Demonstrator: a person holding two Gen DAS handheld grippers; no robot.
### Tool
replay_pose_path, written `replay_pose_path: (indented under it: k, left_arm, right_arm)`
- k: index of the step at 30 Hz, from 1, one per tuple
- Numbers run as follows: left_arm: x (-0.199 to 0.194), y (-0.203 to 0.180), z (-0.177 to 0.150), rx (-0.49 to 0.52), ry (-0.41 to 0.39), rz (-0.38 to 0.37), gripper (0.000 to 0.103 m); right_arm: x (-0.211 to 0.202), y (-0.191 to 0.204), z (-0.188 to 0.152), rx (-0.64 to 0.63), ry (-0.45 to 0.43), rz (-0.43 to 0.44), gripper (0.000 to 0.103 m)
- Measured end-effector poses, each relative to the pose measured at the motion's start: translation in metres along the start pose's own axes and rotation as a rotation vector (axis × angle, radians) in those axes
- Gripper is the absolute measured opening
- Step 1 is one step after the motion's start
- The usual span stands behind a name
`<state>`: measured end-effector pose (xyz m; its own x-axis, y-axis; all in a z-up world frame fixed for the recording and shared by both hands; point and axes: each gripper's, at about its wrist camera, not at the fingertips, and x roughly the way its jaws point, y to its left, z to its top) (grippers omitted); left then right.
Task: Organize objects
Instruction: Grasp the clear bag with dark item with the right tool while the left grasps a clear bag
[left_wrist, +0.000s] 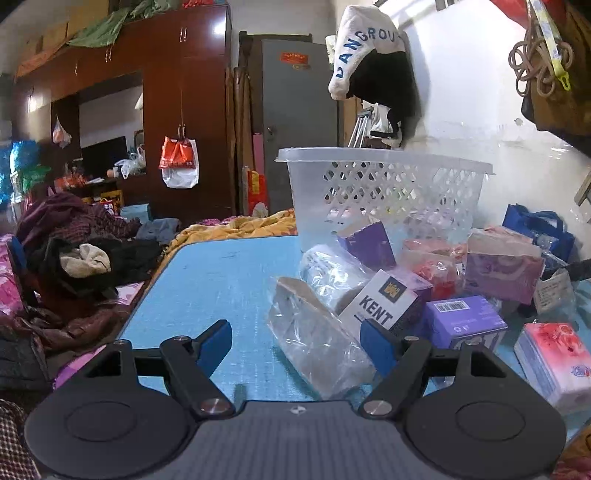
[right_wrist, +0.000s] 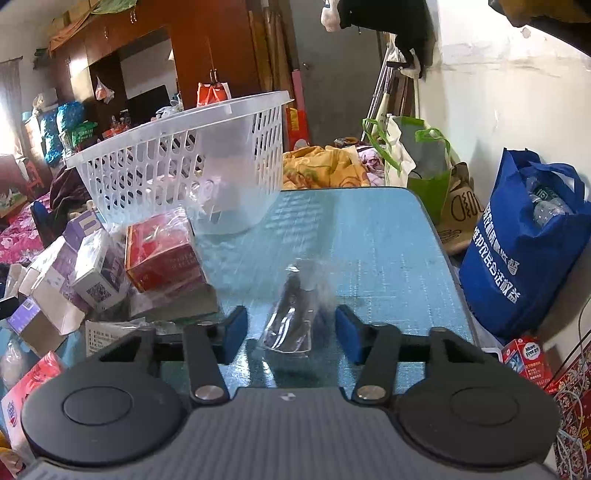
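Observation:
A clear-wrapped greyish pack (left_wrist: 314, 339) lies on the blue table (left_wrist: 221, 280), between the blue pads of my left gripper (left_wrist: 296, 341). The right pad is at the pack's edge, the left pad stands well clear of it, so the gripper is open. In the right wrist view a small clear bag with something dark inside (right_wrist: 295, 317) lies between the pads of my right gripper (right_wrist: 291, 332). A sliver of table shows beside the left pad. A white slotted basket (left_wrist: 384, 162) (right_wrist: 177, 122) stands at the table's far side.
Beside the left gripper is a pile: a KENT box (left_wrist: 380, 306), a purple box (left_wrist: 465, 321), a pink tissue pack (left_wrist: 554, 362). A red wrapped pack (right_wrist: 162, 258) lies near the basket. A blue bag (right_wrist: 524, 251) stands off the table's right edge.

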<state>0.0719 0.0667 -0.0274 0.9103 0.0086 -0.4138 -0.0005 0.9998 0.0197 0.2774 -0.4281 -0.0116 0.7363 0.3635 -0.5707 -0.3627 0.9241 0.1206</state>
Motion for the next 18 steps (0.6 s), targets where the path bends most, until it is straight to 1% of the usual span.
replay_pose_path:
  k: [2, 3, 4, 5, 7, 10, 13, 17, 18]
  left_arm:
    - [0.001, 0.001, 0.001, -0.014, 0.004, -0.01, 0.074]
    - [0.002, 0.001, 0.001, -0.018, 0.006, -0.014, 0.068]
    - [0.003, 0.0, 0.001, -0.016, 0.009, -0.011, 0.058]
    - [0.005, -0.001, 0.001, -0.018, 0.011, -0.013, 0.055]
    - [0.007, 0.0, 0.0, -0.039, 0.013, -0.029, 0.042]
    - [0.01, 0.0, -0.001, -0.029, 0.023, -0.024, 0.04]
    - [0.012, -0.002, -0.001, -0.009, 0.031, -0.013, 0.042]
    - [0.016, -0.005, -0.004, 0.005, 0.048, -0.014, 0.041]
    - [0.015, -0.005, -0.004, -0.001, 0.04, -0.017, 0.04]
  right_arm:
    - [0.0, 0.0, -0.001, -0.001, -0.002, 0.005, 0.043]
    - [0.0, 0.0, -0.001, -0.002, -0.001, 0.007, 0.042]
    - [0.0, 0.0, -0.001, -0.004, -0.001, 0.009, 0.041]
    - [0.0, 0.0, -0.001, -0.006, -0.001, 0.009, 0.04]
    - [0.0, 0.0, -0.001, -0.011, -0.002, 0.011, 0.038]
    - [-0.001, 0.0, -0.001, -0.009, -0.006, 0.015, 0.037]
    - [0.0, 0.0, -0.001, -0.009, -0.001, 0.022, 0.037]
    - [0.0, 0.0, -0.001, -0.013, -0.001, 0.023, 0.037]
    - [0.0, 0.001, -0.002, -0.014, -0.002, 0.022, 0.037]
